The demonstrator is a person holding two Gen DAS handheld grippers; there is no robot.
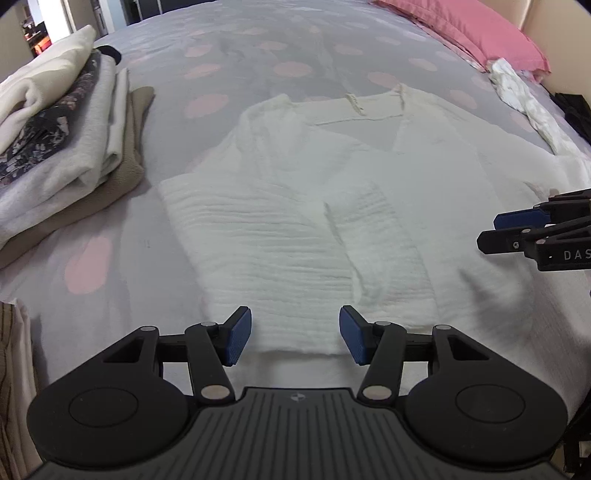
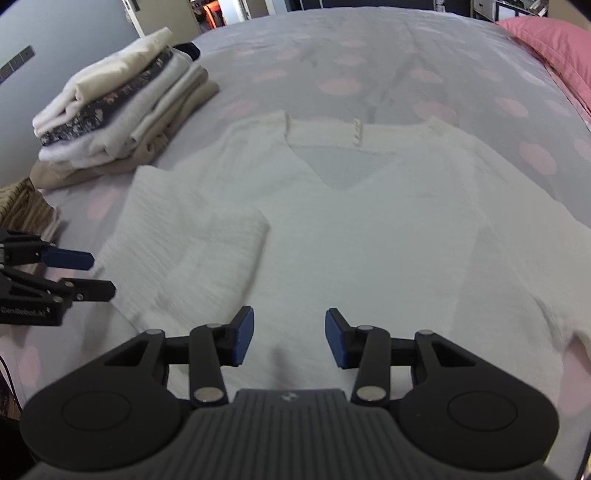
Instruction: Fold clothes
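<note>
A white V-neck top (image 1: 295,206) lies flat on the bed, collar at the far end; it also shows in the right wrist view (image 2: 351,229). Its left sleeve (image 2: 192,251) is folded in over the body. My left gripper (image 1: 295,336) is open and empty, just above the top's near hem at the left side. My right gripper (image 2: 289,338) is open and empty over the top's lower middle. Each gripper shows side-on in the other's view, the right one (image 1: 491,230) and the left one (image 2: 99,273).
A stack of folded clothes (image 1: 62,147) sits on the bed at the left, also in the right wrist view (image 2: 122,110). A pink pillow (image 1: 476,33) and a crumpled white cloth (image 1: 524,103) lie at the far right. The bedspread (image 1: 258,55) is grey with pink dots.
</note>
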